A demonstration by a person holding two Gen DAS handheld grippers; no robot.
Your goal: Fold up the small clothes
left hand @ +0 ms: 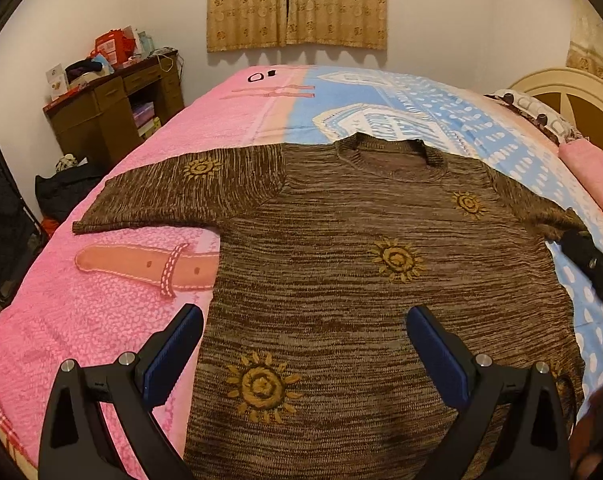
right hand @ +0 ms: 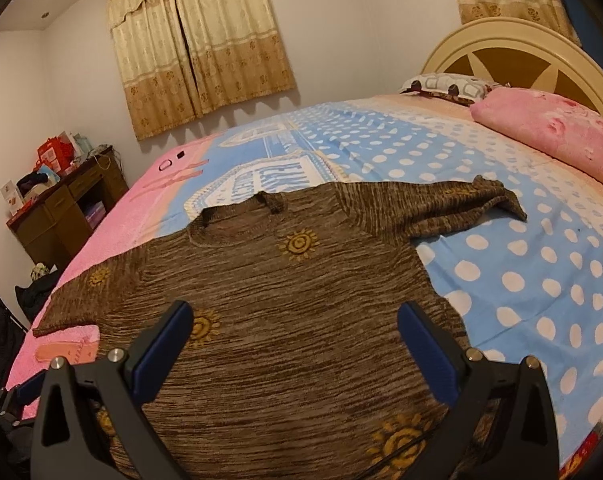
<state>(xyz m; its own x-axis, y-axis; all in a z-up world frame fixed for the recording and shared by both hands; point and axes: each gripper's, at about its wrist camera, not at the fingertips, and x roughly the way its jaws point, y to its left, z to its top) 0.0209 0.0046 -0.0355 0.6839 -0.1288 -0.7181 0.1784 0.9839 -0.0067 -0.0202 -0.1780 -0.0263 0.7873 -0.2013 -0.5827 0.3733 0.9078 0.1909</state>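
Both tongs stood wide and held nothing: the left gripper and the right gripper hovered over the lower part of the brown sweater. It lay flat, neck away, on the bed, one sleeve crumpled on the blue dotted side.

Brown sweater flat on bedspread; left hand-held gripper spread wide above hem.
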